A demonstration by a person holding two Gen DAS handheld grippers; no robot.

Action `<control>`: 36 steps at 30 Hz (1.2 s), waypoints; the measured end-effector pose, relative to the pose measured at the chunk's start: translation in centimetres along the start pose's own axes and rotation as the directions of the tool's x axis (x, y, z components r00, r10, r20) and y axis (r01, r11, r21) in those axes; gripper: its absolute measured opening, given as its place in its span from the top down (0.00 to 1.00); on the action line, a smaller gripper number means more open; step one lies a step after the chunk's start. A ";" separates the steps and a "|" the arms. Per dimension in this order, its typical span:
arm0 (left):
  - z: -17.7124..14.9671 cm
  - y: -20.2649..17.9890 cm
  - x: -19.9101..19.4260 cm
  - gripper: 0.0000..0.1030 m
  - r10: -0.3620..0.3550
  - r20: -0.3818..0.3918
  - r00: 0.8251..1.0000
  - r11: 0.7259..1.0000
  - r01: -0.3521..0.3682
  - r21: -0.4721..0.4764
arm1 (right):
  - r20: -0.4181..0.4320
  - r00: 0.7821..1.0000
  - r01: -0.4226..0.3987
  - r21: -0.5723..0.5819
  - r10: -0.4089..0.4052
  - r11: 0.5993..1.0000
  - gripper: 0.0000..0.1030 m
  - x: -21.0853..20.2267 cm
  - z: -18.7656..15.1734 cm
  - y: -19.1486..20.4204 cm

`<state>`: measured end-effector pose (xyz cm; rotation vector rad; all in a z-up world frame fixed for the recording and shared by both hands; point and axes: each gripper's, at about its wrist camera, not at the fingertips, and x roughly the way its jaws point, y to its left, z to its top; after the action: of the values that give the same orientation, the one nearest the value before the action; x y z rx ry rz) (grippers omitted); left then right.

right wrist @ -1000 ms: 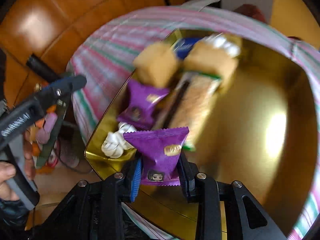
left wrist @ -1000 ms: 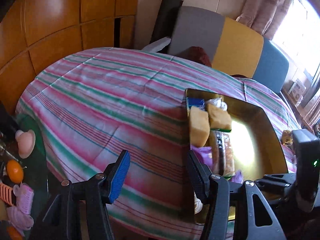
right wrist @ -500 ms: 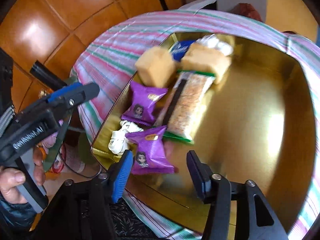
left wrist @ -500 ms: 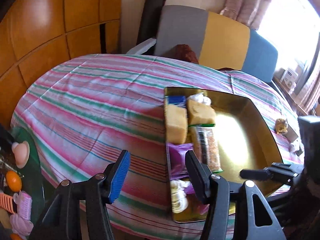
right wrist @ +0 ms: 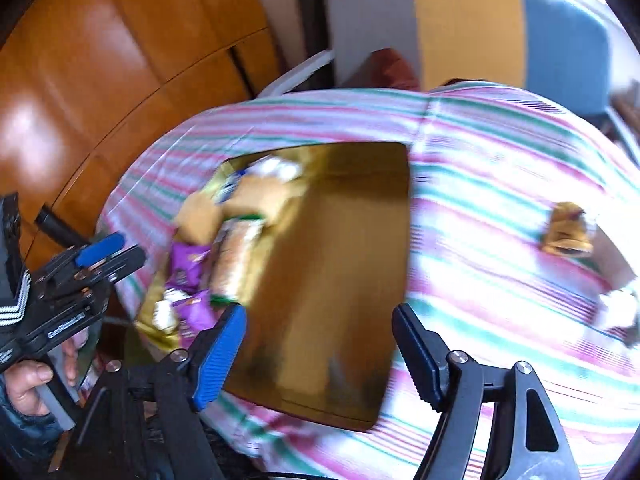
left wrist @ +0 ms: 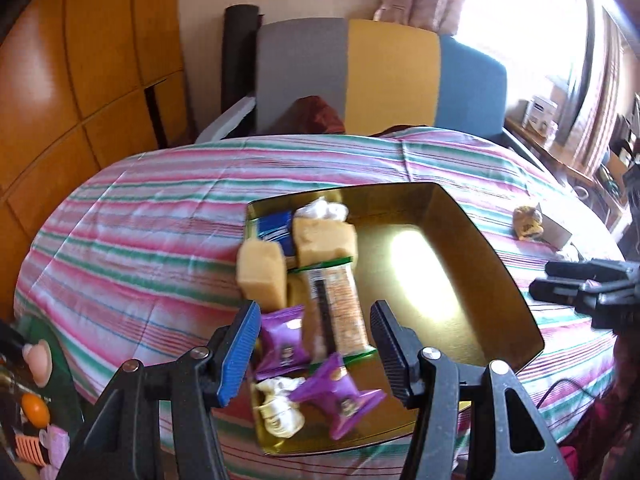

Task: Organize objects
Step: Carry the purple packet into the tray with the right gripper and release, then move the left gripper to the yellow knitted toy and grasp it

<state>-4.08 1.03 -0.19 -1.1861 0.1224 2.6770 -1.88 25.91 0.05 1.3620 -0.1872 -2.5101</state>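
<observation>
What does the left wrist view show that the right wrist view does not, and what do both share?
Only the left wrist view shows the orange ball and pink items low at its left edge. Only the right wrist view shows the white item on the cloth and the hand gripping the left gripper. Both show the gold tray, its snacks and the brown snack outside it.

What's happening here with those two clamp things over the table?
A person holds a left gripper and a right gripper, sorting snacks into a gold rectangular tray on a striped tablecloth. Both sets of jaws are open and empty. Two purple snack packets, a long cracker pack and yellow cake pieces lie along the tray's left side. A small brown wrapped snack sits on the cloth outside the tray.
</observation>
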 end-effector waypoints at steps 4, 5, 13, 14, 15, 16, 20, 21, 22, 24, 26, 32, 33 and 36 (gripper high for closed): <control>0.7 -2.2 0.1 0.44 -0.023 -0.002 1.000 0.999 0.023 0.045 | 0.026 0.997 0.075 0.059 -0.076 0.995 0.26 -2.0 0.7 -4.9; 0.9 -2.7 0.1 0.44 -0.030 -0.002 1.000 0.998 0.030 0.056 | 0.033 0.994 0.097 0.074 -0.099 0.993 0.26 -2.5 0.8 -6.1; 2.4 -7.1 0.8 0.44 -0.071 -0.012 0.997 0.987 0.072 0.141 | 0.097 0.951 0.260 0.257 -0.293 0.931 0.26 -5.7 0.6 -16.3; 2.5 -7.6 1.0 0.44 -0.075 -0.015 0.997 0.986 0.077 0.151 | 0.101 0.944 0.276 0.284 -0.315 0.918 0.26 -5.8 0.4 -17.6; 2.6 -8.0 1.1 0.44 -0.078 -0.019 0.997 0.984 0.080 0.159 | 0.107 0.935 0.290 0.316 -0.337 0.904 0.26 -5.9 0.2 -19.0; 2.7 -8.7 1.3 0.44 -0.082 -0.024 0.996 0.982 0.085 0.170 | 0.114 0.926 0.303 0.349 -0.361 0.887 0.26 -5.9 -0.2 -20.5; 3.0 -11.3 1.8 0.44 -0.097 -0.040 0.994 0.971 0.104 0.216 | 0.062 0.896 0.341 0.539 -0.440 0.771 0.27 -5.6 -2.7 -26.0; 3.0 -12.0 2.0 0.44 -0.101 -0.042 0.994 0.967 0.108 0.229 | 0.064 0.898 0.323 0.576 -0.436 0.751 0.30 -5.8 -2.9 -26.8; 3.1 -12.6 2.1 0.44 -0.102 -0.045 0.994 0.964 0.110 0.240 | 0.088 0.897 0.298 0.604 -0.433 0.739 0.30 -6.4 -3.1 -27.3; 3.2 -13.9 2.5 0.44 -0.110 -0.053 0.992 0.958 0.120 0.261 | 0.107 0.892 0.280 0.631 -0.439 0.724 0.29 -7.2 -3.4 -27.8; 3.4 -15.1 2.9 0.44 -0.125 -0.066 0.990 0.951 0.138 0.278 | 0.101 0.894 0.271 0.654 -0.436 0.706 0.29 -7.3 -3.7 -28.1; 4.3 -18.7 4.3 0.44 -0.183 -0.115 0.976 0.933 0.209 0.294 | 0.081 0.895 0.234 0.752 -0.439 0.616 0.28 -8.1 -5.5 -29.9; 4.5 -19.3 4.6 0.44 -0.194 -0.125 0.973 0.929 0.223 0.294 | 0.083 0.896 0.223 0.766 -0.437 0.603 0.28 -8.2 -5.8 -30.1; 5.0 -21.4 5.7 0.44 -0.226 -0.163 0.960 0.919 0.266 0.290 | 0.096 0.897 0.193 0.794 -0.432 0.576 0.27 -8.7 -6.3 -30.7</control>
<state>-6.59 23.59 -0.86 -1.1808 0.3732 2.2624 2.37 57.88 -3.92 1.3521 -1.3512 -3.0860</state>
